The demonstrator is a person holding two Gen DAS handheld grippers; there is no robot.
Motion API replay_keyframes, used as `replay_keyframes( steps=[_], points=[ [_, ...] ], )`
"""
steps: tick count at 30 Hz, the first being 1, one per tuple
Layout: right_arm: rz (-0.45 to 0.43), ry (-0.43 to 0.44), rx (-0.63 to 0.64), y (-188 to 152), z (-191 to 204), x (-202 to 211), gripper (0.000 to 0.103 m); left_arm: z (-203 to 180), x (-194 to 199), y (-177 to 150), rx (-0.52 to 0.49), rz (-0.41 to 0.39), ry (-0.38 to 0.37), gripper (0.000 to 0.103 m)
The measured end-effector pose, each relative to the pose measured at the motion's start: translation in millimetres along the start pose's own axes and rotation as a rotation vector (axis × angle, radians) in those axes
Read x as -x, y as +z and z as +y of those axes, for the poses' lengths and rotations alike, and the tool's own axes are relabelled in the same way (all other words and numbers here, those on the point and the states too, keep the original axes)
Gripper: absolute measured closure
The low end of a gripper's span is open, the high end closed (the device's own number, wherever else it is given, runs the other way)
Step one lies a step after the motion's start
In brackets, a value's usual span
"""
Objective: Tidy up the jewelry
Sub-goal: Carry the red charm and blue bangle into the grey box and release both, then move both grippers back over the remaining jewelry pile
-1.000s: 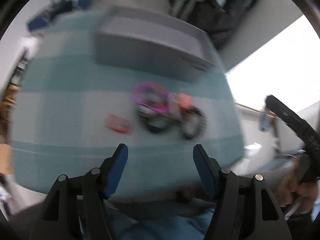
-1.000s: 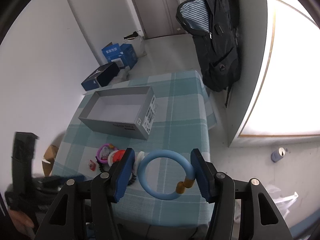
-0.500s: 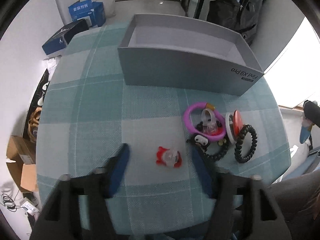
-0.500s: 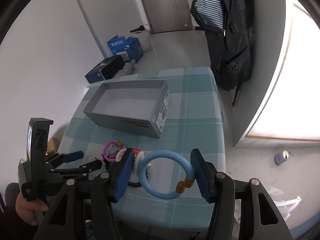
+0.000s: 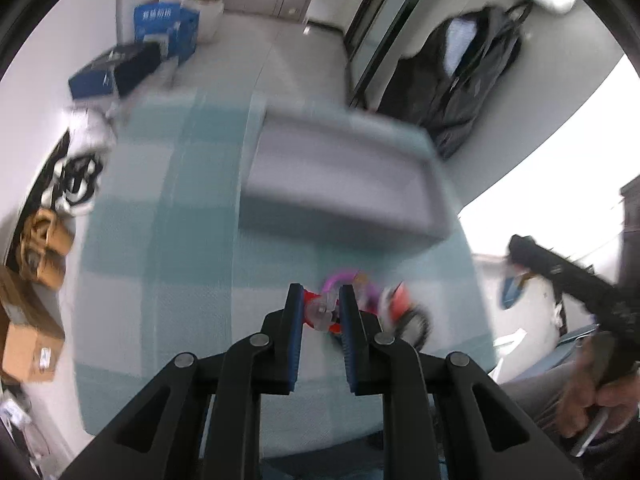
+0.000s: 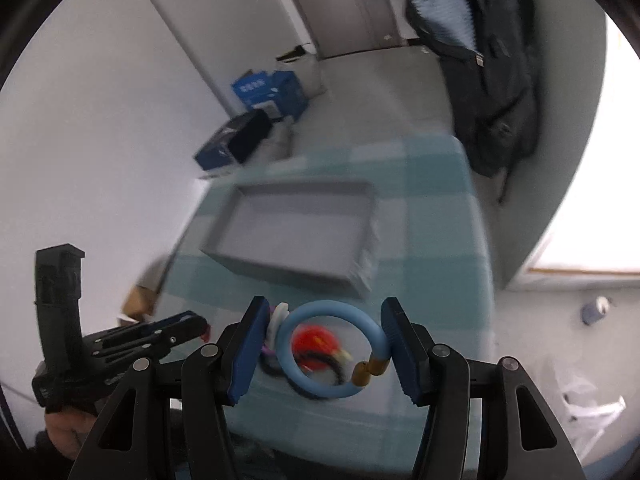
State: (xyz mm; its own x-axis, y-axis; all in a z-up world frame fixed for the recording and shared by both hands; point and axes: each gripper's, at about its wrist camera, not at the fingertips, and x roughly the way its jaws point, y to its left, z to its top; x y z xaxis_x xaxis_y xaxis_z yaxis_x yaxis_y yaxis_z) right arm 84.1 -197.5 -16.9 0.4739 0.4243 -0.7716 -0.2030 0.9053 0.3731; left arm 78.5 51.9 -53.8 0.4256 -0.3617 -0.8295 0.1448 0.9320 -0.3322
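Jewelry sits in both sets of tongs. The small red and clear trinket is pinched near the tips of the left tongs, whose pads have closed onto it. It looks light, hard and probably plastic, with a glossy clear part that could slip, so a grip across its thicker middle seems safest, with gentle pressure since it may be brittle. The blue bangle, a stiff-looking open ring with a gold cap, is held across its width by the half-spread right tongs; its rounded, smooth surface could roll between the pads, so a hold on opposite sides suits it.

Just beyond the left tips lie the purple ring and the blurred dark coiled bands on the checked worktop. Farther ahead stands the grey box, open and apparently empty.

A second ago the left tongs were spread wide above the worktop with nothing between them, and half a second ago the trinket lay on the cloth between their tips; now it is gripped. The right tongs carry the bangle just as before.
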Motion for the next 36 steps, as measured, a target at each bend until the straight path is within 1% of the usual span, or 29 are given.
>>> replay_keyframes(
  steps=[2,5,7,9,12,16,22,24,25,26,27,28,29,30,31,32,33,36],
  points=[
    [0.002,0.047,0.006,15,7,-1,0.046,-4,13,19,-0.009,-0.025,-0.019,0.090],
    [0.015,0.075,0.032,35,16,-9,0.046,-8,14,46,-0.018,-0.037,-0.049,0.090],
    [0.030,0.086,0.050,49,21,-20,0.046,-12,8,49,-0.020,-0.022,-0.086,0.090],
    [0.039,0.080,0.065,60,24,-31,0.046,-4,0,57,0.006,-0.005,-0.121,0.090],
    [0.060,0.064,0.067,75,23,-51,0.046,11,-23,69,0.073,0.052,-0.184,0.090],
    [0.098,0.048,0.056,86,16,-80,0.046,23,-44,76,0.148,0.097,-0.263,0.090],
    [0.138,0.063,-0.007,87,2,-108,0.046,20,-64,88,0.180,0.154,-0.291,0.090],
    [0.135,0.063,-0.017,88,0,-111,0.045,19,-70,90,0.189,0.185,-0.272,0.090],
    [0.139,0.065,-0.017,89,0,-112,0.041,17,-70,92,0.181,0.198,-0.268,0.087],
    [0.141,0.068,-0.016,90,0,-112,0.038,15,-72,92,0.163,0.206,-0.259,0.081],
    [0.134,0.067,-0.013,90,0,-111,0.035,12,-71,92,0.141,0.204,-0.238,0.060],
    [0.117,0.064,-0.010,91,0,-107,0.035,9,-68,91,0.122,0.179,-0.215,0.039],
    [0.105,0.060,-0.009,91,-1,-103,0.033,9,-63,90,0.114,0.146,-0.194,0.033],
    [0.084,0.060,-0.009,92,-3,-96,0.026,9,-58,90,0.108,0.119,-0.184,0.026],
    [0.064,0.057,-0.009,93,-5,-91,0.020,9,-53,89,0.100,0.099,-0.183,0.026],
    [0.024,0.044,-0.007,92,-7,-81,0.017,8,-49,89,0.092,0.086,-0.177,0.026],
    [0.003,0.030,-0.003,93,-8,-75,0.013,8,-45,88,0.084,0.074,-0.164,0.026],
    [-0.066,0.000,0.011,90,-12,-55,0.008,5,-34,81,0.046,0.025,-0.102,0.025]
  ],
)
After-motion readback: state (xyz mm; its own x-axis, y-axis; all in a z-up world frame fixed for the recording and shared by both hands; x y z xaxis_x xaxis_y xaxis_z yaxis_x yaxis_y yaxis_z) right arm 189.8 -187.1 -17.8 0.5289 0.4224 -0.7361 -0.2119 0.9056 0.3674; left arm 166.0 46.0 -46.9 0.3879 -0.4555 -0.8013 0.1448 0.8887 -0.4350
